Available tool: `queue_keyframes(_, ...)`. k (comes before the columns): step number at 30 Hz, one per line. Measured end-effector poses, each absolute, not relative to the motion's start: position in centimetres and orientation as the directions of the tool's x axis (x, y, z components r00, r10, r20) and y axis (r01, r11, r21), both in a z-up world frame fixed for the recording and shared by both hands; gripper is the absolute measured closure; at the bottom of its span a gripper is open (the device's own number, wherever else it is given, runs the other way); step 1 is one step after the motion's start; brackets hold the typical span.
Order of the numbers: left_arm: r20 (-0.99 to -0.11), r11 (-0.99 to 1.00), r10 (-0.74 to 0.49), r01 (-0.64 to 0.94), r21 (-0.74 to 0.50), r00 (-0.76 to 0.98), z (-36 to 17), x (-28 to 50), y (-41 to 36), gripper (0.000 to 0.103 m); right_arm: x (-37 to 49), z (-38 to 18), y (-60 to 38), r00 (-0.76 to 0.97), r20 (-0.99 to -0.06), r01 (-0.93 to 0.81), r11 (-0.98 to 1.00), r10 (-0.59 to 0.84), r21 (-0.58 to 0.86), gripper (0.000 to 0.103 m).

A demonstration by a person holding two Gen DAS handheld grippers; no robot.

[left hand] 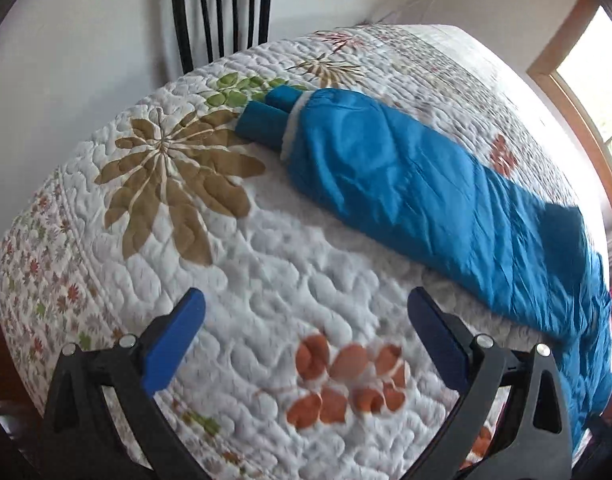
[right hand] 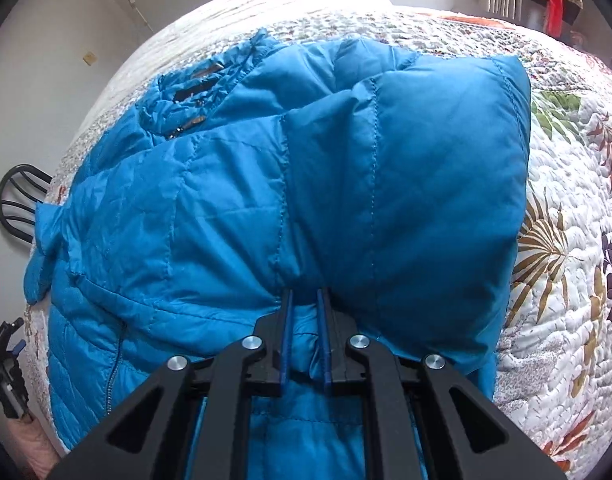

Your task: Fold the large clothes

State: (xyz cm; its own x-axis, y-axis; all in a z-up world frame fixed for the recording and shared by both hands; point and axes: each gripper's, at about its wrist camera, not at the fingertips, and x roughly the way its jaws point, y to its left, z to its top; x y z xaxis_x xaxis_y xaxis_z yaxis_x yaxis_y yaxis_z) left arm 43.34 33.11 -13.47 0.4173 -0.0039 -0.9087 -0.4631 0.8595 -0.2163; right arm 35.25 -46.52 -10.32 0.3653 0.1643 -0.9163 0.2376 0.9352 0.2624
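Observation:
A large blue padded jacket lies on a bed with a white floral quilt. My right gripper is shut on a bunched fold of the jacket and holds a folded-over part above the rest. In the left wrist view the jacket stretches from the upper middle to the right edge, with its ribbed cuffs at the far end. My left gripper is open and empty, low over the quilt, to the near left of the jacket and not touching it.
A black metal chair back stands against the white wall behind the bed; it also shows in the right wrist view. A wood-framed window is at the right. Red items hang at the far right.

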Motion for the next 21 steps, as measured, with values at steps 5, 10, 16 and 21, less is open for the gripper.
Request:
queue_keyframes(5, -0.864, 0.765, -0.171, -0.489, -0.420, 0.474, -15.2, 46.1, 35.1, 0.004, 35.3, -10.3, -46.3, 0.359, -0.921, 0.230, 0.942, 0.153, 0.246, 0.093)
queue_keyframes(10, -0.855, 0.760, -0.136, -0.502, -0.414, 0.500, -15.4, 48.7, 34.1, 0.004, 35.5, -10.3, -46.3, 0.359, -0.920, 0.222, 0.944, 0.156, 0.246, 0.093)
queue_keyframes(16, -0.872, 0.766, -0.008, -0.557, -0.320, 0.489, -15.2, 50.3, 34.2, 0.051, 35.4, -10.2, -47.1, 0.358, -0.916, 0.229, 0.934, 0.182, 0.275, 0.097)
queue_keyframes(21, -0.854, 0.769, -0.004, -0.544, -0.335, 0.520, -14.9, 50.1, 34.3, 0.084, 35.3, -10.3, -47.1, 0.365, -0.912, 0.224, 0.934, 0.185, 0.279, 0.097)
